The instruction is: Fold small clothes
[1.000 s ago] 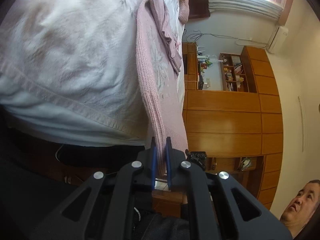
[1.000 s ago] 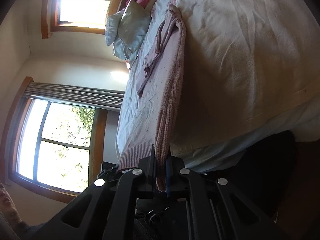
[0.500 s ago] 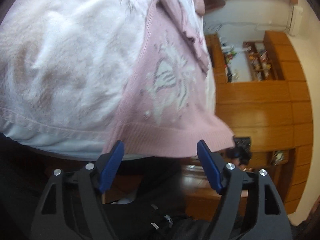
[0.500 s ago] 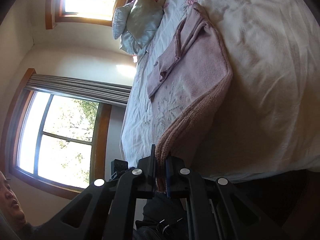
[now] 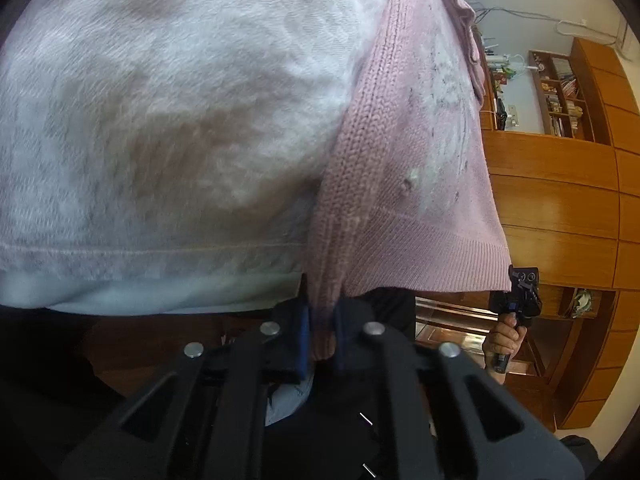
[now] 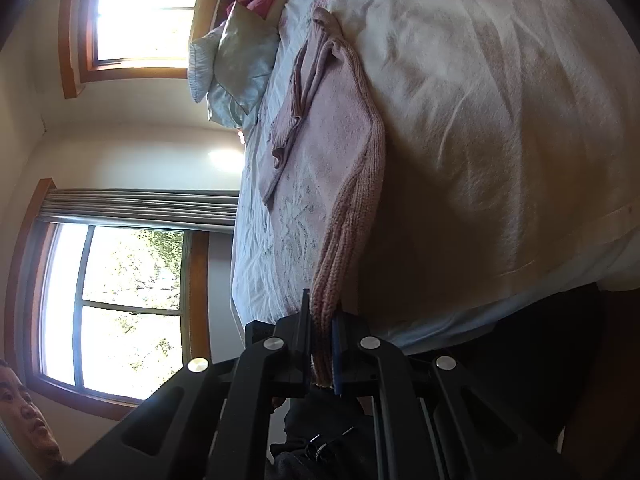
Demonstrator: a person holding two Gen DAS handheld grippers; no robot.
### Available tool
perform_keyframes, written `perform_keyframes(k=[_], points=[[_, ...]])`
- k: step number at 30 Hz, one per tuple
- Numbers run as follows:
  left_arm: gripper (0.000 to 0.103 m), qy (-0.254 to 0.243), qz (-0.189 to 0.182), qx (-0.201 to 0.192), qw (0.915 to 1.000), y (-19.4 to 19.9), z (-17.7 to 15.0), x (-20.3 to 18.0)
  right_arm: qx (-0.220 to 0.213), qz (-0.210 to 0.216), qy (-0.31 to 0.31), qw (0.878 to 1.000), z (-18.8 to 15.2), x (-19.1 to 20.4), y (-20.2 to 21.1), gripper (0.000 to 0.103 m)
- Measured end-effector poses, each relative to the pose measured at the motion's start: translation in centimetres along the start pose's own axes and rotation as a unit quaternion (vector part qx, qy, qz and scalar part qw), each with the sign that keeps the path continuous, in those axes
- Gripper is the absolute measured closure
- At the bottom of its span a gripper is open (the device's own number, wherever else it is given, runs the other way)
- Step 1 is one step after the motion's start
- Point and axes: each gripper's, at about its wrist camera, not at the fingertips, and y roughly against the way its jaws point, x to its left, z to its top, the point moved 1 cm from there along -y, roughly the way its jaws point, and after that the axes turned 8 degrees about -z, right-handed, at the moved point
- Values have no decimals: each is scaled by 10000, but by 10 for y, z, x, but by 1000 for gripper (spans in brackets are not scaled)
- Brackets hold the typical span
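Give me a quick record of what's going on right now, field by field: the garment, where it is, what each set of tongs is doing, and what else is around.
garment: pink knitted sweater, pale pattern on its front
surface: bed with white cover; the sweater's hem is at the bed's edge
left tongs: shut on the sweater's side edge near the hem
right tongs: shut on a bunched knitted edge of the sweater
sleeve: lies folded across the sweater's body
nearby: pillows at the head of the bed, wooden cabinets, windows

sweater (image 6: 340, 152) on the bed (image 6: 500, 120), pillows (image 6: 236, 76) beyond it, hem hanging over the bed's edge
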Motion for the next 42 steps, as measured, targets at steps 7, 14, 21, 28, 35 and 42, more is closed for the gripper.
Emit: perform_keyframes(k=[7, 14, 21, 28, 35, 42], points=[[97, 120, -1245, -478, 9910, 32, -17, -47, -52, 52, 99, 9999, -2, 9, 8, 96], [96, 26, -2601, -1035, 9600, 72, 35, -100, -28, -180, 742, 9971, 66, 61, 4, 96], [96, 1049, -2651, -1704, 9432, 57, 141, -88, 198, -839, 781, 9932, 166, 83, -59, 95], [68, 1525, -2150, -1898, 9458, 56, 187, -81, 105, -1255, 427, 9911, 217, 64, -90, 60], [23, -272, -466, -1355, 9893, 72, 202, -137, -145, -1763, 1602, 9711, 207, 83, -72, 53], [20, -1257, 1322, -813, 9799, 24, 229, -158, 10, -2205, 2000, 9547, 204, 73, -106, 53]])
